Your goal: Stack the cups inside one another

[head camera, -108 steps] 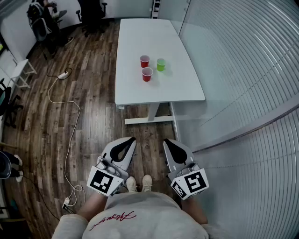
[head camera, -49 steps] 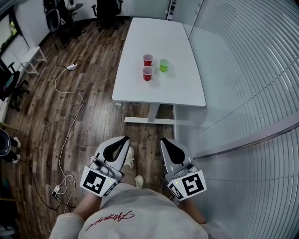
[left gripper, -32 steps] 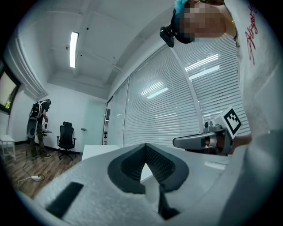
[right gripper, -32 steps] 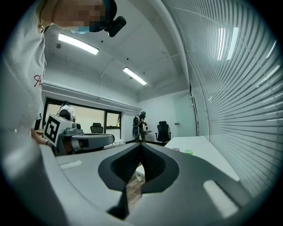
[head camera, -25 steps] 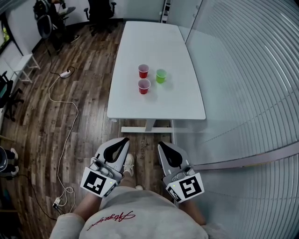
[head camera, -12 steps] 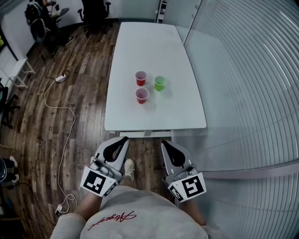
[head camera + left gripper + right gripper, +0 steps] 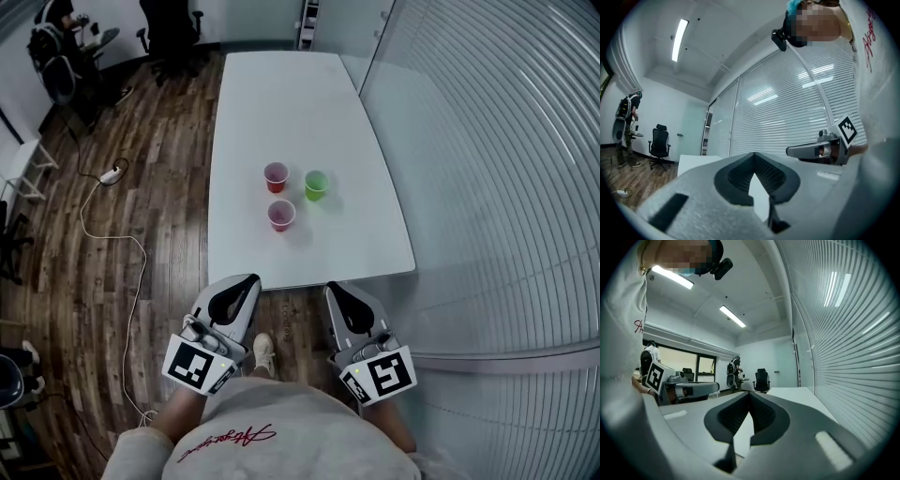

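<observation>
Nothing is stacked yet. The far red plastic cup (image 7: 276,176), near red plastic cup (image 7: 281,215) and green plastic cup (image 7: 316,185) stand apart and upright, toward the long white table's (image 7: 281,94) near edge. The left gripper (image 7: 249,281) and right gripper (image 7: 336,289) hang just short of that edge, jaws closed and empty.

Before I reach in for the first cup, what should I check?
1. Three cups upright and apart on the table: ok. They are the near red cup, far red cup and green cup.
2. Left gripper empty: ok.
3. Right gripper empty: ok.
4. Fingers open for a grasp: not ok, both pairs are together.
5. Grippers over the table: not ok, both are short of its near edge.
6. Cups empty inside: cannot tell.
</observation>
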A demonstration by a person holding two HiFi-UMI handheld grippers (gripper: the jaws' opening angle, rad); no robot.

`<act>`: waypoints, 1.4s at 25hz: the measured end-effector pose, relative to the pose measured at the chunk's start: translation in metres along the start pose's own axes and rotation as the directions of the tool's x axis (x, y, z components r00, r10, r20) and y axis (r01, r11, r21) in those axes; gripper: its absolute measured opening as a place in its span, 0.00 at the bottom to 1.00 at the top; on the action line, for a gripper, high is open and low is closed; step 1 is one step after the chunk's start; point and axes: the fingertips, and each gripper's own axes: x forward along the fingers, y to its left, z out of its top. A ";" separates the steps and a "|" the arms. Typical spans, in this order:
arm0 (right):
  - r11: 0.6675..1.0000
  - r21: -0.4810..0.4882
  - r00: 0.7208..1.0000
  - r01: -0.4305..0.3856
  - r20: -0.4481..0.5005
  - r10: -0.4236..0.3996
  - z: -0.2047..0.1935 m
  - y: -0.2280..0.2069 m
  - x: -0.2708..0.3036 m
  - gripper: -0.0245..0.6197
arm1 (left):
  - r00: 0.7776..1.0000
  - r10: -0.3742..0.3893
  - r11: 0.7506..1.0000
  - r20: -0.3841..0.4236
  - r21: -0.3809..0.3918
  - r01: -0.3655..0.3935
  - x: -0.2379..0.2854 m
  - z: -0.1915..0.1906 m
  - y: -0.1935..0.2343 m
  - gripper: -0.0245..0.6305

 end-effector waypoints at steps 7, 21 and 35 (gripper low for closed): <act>0.999 0.011 0.999 0.038 0.012 -0.038 0.004 -0.022 0.040 0.04 | 0.999 -0.039 0.999 -0.004 0.010 0.039 0.029 0.001 0.037 0.03; 1.000 0.014 1.000 0.018 0.009 -0.018 0.001 -0.035 0.093 0.04 | 0.999 -0.033 0.999 -0.017 -0.003 0.033 0.052 -0.009 0.083 0.03; 1.000 0.019 1.000 -0.014 0.008 0.014 0.001 -0.042 0.104 0.04 | 1.000 -0.014 1.000 -0.014 -0.004 0.014 0.064 -0.008 0.084 0.03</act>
